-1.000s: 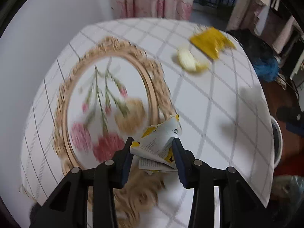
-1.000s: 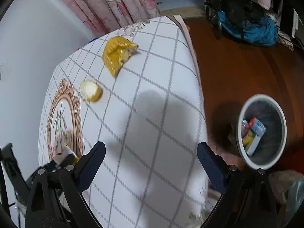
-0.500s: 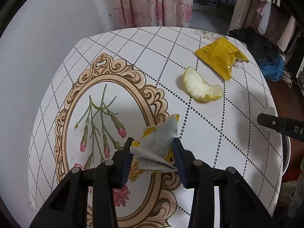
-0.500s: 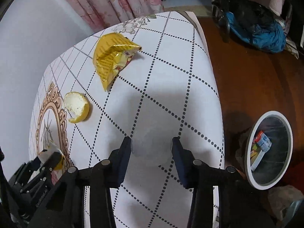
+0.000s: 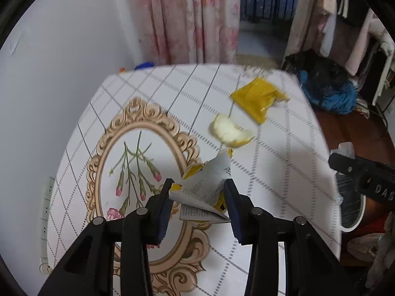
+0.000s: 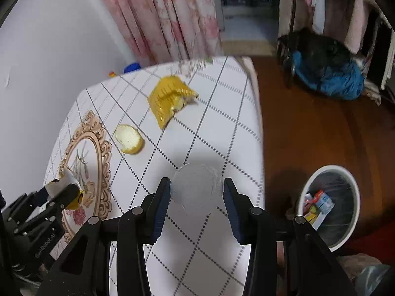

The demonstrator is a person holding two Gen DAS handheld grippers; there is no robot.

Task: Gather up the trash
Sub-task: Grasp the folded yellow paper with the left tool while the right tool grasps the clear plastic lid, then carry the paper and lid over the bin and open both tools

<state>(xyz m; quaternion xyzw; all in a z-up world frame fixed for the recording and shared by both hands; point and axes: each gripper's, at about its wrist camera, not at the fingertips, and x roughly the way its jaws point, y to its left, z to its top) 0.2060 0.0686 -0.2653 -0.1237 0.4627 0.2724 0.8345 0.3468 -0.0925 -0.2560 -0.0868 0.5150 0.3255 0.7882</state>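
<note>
Tongs both clamped: left tongs (image 5: 198,197) pinch crumpled paper (image 5: 206,188); right tongs (image 6: 196,192) grip clear cup (image 6: 196,188), bin (image 6: 329,204) at three o'clock.

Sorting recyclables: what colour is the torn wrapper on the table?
Golden yellow wrapper, clearest in the right wrist view.

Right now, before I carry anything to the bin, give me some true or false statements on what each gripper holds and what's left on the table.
1. The left gripper is shut on the crumpled paper. True.
2. The right gripper is empty. False: it clamps a clear plastic cup.
3. The yellow wrapper and the peel lie on the table. True.
4. The white bin is empty. False: cartons lie inside.
5. The bin stands on the table. False: on the floor.
</note>
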